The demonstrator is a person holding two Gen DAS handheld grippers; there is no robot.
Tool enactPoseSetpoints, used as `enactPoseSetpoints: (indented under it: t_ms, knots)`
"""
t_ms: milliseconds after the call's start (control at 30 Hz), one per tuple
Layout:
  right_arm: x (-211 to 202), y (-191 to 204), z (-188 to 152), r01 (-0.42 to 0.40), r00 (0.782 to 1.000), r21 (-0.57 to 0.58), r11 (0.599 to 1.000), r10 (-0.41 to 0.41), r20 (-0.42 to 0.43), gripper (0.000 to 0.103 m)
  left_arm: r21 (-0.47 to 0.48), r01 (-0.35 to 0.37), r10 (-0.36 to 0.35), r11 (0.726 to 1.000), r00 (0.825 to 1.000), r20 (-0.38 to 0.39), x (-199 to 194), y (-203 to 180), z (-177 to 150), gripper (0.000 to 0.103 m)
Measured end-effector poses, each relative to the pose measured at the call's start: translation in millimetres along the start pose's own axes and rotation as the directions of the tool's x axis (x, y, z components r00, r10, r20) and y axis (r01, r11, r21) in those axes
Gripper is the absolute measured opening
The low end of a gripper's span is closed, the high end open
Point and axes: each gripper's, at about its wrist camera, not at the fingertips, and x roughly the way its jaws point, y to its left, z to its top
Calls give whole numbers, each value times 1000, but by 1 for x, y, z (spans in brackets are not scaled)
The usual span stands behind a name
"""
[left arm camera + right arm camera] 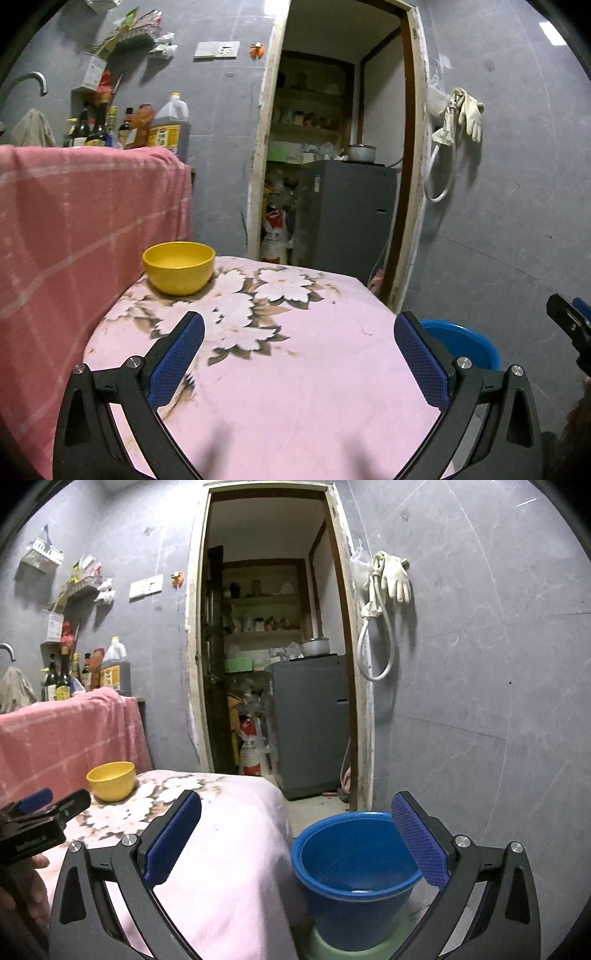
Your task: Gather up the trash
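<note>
Both tongs, left (pixel 299 332) and right (pixel 295 812), gape empty; no trash visible; stiff bucket (pixel 354 871) at 5 o'clock, gripped by rim

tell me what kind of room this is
Most likely a home kitchen. Sauce and oil bottles crowd a counter by a tap, rubber gloves hang on the wall, and a doorway opens onto pantry shelves.
</note>
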Motion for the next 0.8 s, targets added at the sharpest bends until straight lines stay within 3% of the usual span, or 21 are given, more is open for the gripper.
enactPoseSetpoints:
  t_ms: [800]
  knots:
    - [-47, 38, -54, -14, 1000, 8, 1000, 14, -8, 103, 28, -87, 86, 996, 996, 30, -59, 34, -58, 101]
